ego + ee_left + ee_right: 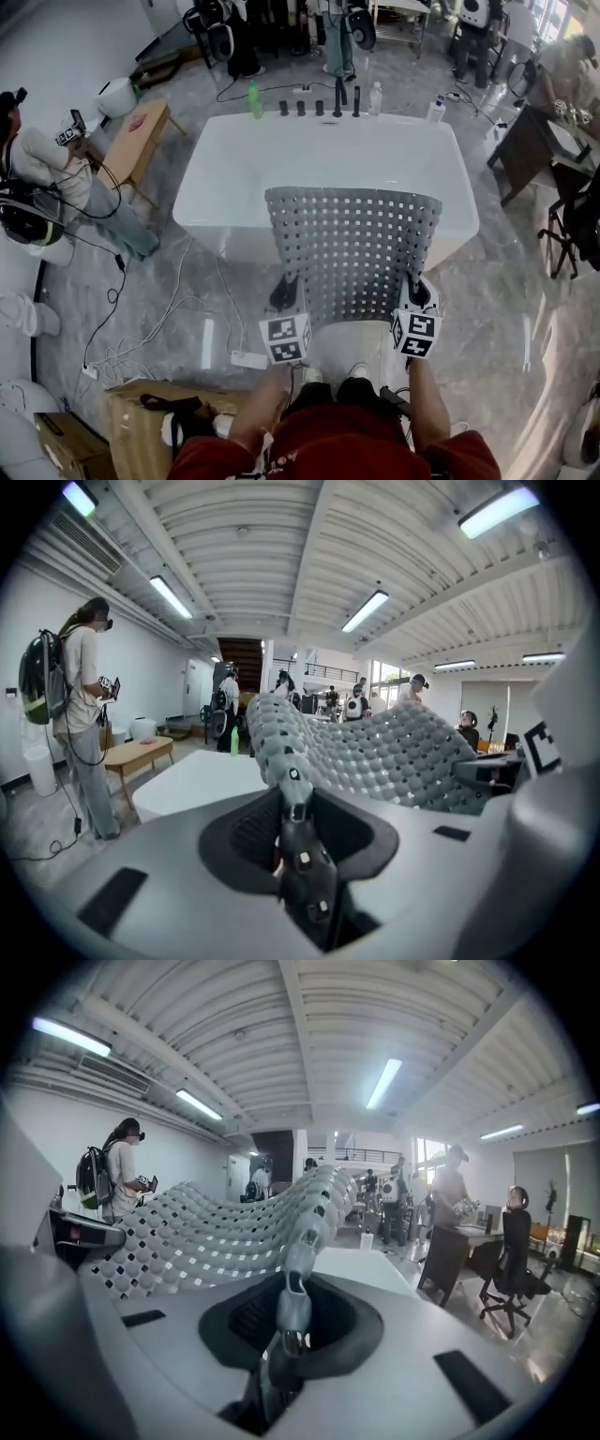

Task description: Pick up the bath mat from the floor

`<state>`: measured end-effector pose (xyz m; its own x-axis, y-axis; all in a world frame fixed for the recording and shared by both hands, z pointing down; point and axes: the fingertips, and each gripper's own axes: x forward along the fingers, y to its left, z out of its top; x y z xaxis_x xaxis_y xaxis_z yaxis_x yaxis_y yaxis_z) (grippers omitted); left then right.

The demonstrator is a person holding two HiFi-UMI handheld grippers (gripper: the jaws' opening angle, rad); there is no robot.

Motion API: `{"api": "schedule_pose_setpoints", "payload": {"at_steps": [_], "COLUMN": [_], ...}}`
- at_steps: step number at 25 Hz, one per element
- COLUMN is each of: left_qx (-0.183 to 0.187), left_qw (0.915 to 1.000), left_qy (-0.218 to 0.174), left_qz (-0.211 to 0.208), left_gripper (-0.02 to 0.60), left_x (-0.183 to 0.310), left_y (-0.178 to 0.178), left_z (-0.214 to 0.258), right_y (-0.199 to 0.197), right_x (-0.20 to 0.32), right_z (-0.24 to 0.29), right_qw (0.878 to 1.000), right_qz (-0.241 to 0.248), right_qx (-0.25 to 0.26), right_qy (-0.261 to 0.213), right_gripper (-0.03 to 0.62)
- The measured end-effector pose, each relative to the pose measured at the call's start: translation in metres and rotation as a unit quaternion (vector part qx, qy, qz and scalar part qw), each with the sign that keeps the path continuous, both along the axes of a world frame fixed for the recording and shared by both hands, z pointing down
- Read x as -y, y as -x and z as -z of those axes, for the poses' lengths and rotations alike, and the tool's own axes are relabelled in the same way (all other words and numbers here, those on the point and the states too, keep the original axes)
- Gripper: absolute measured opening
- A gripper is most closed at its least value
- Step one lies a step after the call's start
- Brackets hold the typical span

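White bathtub point(225, 178) is seen beyond and beneath the grey, perforated bath mat point(352, 244), which is held clear of the floor and spread out in the air. Its near corners are pinched, one by the left hand-held gripper point(284, 291) and one by the right hand-held gripper point(419, 292), each nearly closed on the thin edge. The long axis appears to run away from the person, with the free far edge pointed at the tub. A corner could be lost through so narrow a bite on a floppy mat.

No text, label or number can be read anywhere.
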<state>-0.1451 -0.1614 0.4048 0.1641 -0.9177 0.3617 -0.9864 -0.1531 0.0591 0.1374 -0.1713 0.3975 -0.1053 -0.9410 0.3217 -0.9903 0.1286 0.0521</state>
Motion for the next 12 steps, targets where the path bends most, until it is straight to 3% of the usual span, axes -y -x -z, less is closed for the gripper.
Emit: {"api": "schedule_pose_setpoints", "payload": {"at_steps": [12], "left_qx": [-0.004], "left_qw": [0.9922], "left_qy": [-0.124], "left_qz": [-0.013], "left_gripper": [0.107], "left_x": [0.020], "left_y": [-0.030], "left_z": [0.119], "right_y": [-0.025], "right_x": [0.009], "right_z": [0.135], "right_qw": [0.989], "right_qz": [-0.025], "right_qx": [-0.015], "right_qy": [-0.142], "right_gripper": [0.052]}}
